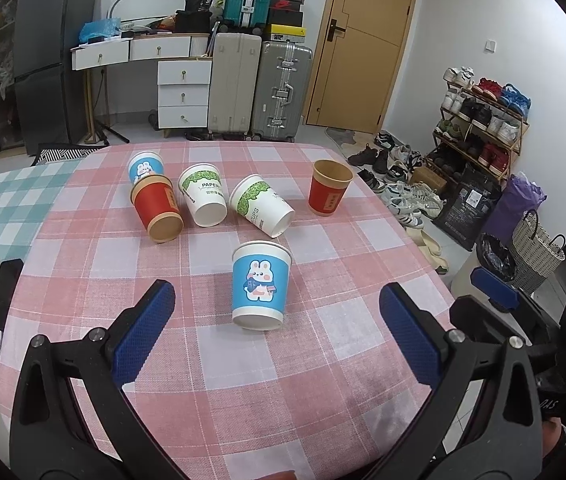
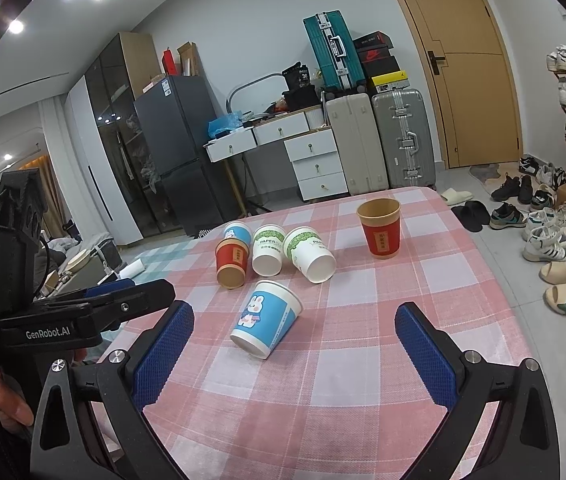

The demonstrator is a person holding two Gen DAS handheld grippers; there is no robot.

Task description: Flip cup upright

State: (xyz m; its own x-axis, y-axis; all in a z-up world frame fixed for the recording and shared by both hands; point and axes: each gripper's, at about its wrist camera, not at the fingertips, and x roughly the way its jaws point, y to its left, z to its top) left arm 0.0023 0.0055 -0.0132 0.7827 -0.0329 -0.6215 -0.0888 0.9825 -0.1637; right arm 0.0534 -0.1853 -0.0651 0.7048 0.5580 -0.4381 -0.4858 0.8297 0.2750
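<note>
A blue bunny cup [image 1: 260, 285] lies on its side on the pink checked tablecloth [image 1: 243, 380], base toward me; it also shows in the right wrist view [image 2: 266, 317]. My left gripper [image 1: 277, 322] is open and empty, just short of this cup. My right gripper [image 2: 295, 338] is open and empty, also just short of it. Behind lie a red cup [image 1: 157, 208], two white-green cups [image 1: 203, 195] [image 1: 262, 205] and a second blue cup [image 1: 145, 166], all on their sides. One red cup [image 1: 329, 188] stands upright at the back right.
The left gripper's body [image 2: 63, 320] shows at the left of the right wrist view. A teal checked cloth [image 1: 7, 208] with a white device lies left of the table. Suitcases [image 1: 259, 88], drawers and a shoe rack [image 1: 483, 120] stand beyond the table.
</note>
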